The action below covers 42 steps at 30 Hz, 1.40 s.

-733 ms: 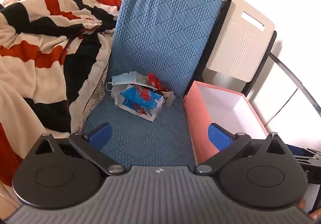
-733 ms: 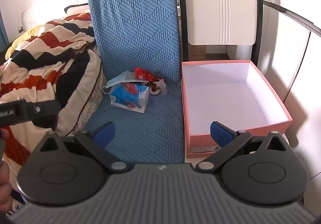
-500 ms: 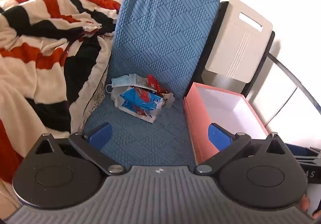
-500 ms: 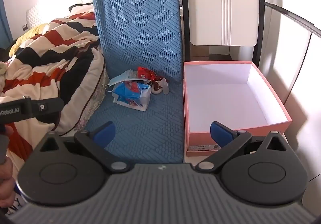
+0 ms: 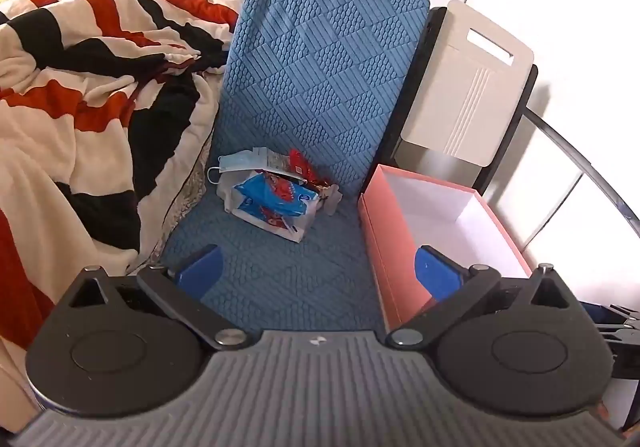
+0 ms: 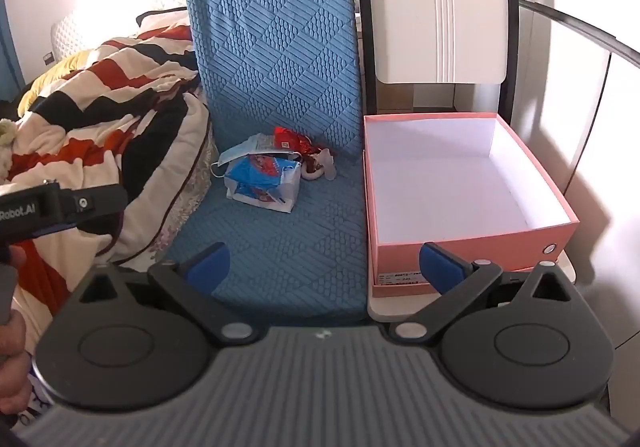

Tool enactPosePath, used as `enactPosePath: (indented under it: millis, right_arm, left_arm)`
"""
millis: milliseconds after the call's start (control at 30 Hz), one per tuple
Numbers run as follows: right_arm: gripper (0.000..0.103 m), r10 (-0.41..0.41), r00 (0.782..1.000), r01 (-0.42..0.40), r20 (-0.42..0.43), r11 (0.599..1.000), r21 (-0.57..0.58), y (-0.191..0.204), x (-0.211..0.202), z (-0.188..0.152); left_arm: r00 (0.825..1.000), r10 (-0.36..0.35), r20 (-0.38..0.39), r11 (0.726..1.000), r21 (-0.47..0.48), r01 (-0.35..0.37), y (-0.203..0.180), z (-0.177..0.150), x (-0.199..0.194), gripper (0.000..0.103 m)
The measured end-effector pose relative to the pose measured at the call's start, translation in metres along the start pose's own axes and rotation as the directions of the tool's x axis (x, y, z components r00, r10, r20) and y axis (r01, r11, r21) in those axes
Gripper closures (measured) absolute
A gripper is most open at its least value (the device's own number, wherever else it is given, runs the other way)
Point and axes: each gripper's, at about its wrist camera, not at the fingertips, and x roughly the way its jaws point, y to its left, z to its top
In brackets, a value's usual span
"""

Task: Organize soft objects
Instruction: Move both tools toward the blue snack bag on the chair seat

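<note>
A small heap of soft things lies at the back of a blue quilted chair seat (image 5: 280, 279) (image 6: 280, 247): a blue and white tissue pack (image 5: 276, 203) (image 6: 262, 183), a pale blue face mask (image 5: 236, 165) (image 6: 240, 153), a red wrapper (image 5: 302, 165) (image 6: 292, 141) and a small pale toy (image 6: 320, 167). To its right stands a pink box (image 5: 384, 247) (image 6: 472, 247) with a white inside and nothing in it. My left gripper (image 5: 316, 271) and my right gripper (image 6: 324, 263) both hang open over the seat's front, well short of the heap, with nothing between their blue pads.
A striped red, black and cream blanket (image 5: 80, 95) (image 6: 100, 107) is piled on the bed to the left. A white chair back (image 5: 464, 87) (image 6: 436, 7) rises behind the box. White cabinet doors (image 6: 580, 107) are at the right. A hand (image 6: 12, 347) holds the other gripper's body (image 6: 56, 203) at the left.
Both views have shifted slightly: the right gripper has drifted left so the heap sits nearer its centre. Both grippers stay open and nothing on the seat has moved.
</note>
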Motion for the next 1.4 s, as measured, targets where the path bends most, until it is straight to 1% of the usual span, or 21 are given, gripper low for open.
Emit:
enactPosePath:
  millis: [133, 233, 433, 600, 900, 1100, 1167, 1267, 1400]
  right_arm:
    - [0.000, -0.011, 1.000, 0.011, -0.016, 1.000, -0.002, -0.003, 0.005, -0.001]
    - [0.000, 0.013, 1.000, -0.012, -0.023, 1.000, 0.005, -0.005, 0.008, -0.003]
    - [0.000, 0.012, 1.000, -0.011, -0.021, 1.000, 0.016, -0.009, 0.021, -0.011]
    - [0.000, 0.012, 1.000, -0.012, -0.021, 1.000, -0.002, -0.005, 0.030, -0.012]
    - [0.000, -0.008, 0.999, 0.009, -0.036, 1.000, 0.021, -0.003, 0.059, -0.005]
    - [0.000, -0.017, 0.998, 0.019, -0.068, 0.999, 0.032, 0.005, 0.078, 0.000]
    - [0.000, -0.015, 0.997, 0.018, -0.072, 0.999, 0.030, 0.009, 0.081, 0.001]
    - [0.000, 0.004, 0.997, -0.001, -0.077, 0.999, 0.041, 0.013, 0.082, 0.004]
    - [0.000, 0.008, 0.997, -0.006, -0.071, 1.000, 0.030, 0.015, 0.081, 0.003]
  left_arm:
    - [1.000, 0.005, -0.009, 1.000, 0.003, -0.005, -0.003, -0.002, 0.008, 0.000]
    - [1.000, 0.000, -0.008, 1.000, -0.002, 0.000, -0.005, -0.002, 0.011, 0.000]
    - [1.000, -0.001, -0.007, 1.000, 0.009, 0.001, -0.004, -0.008, 0.018, 0.000]
    - [1.000, 0.002, -0.009, 1.000, 0.009, -0.002, -0.002, -0.005, 0.028, 0.000]
    - [1.000, 0.020, -0.010, 1.000, 0.002, -0.020, 0.019, 0.007, 0.050, 0.000]
    - [0.999, 0.016, -0.038, 1.000, -0.012, -0.016, 0.035, 0.012, 0.067, 0.000]
    - [0.999, 0.004, -0.046, 1.000, -0.023, -0.005, 0.040, 0.012, 0.070, 0.000]
    - [0.999, 0.012, -0.045, 1.000, -0.023, -0.013, 0.045, 0.009, 0.072, 0.000]
    - [0.999, 0.011, -0.043, 0.999, -0.030, -0.012, 0.047, 0.005, 0.071, 0.000]
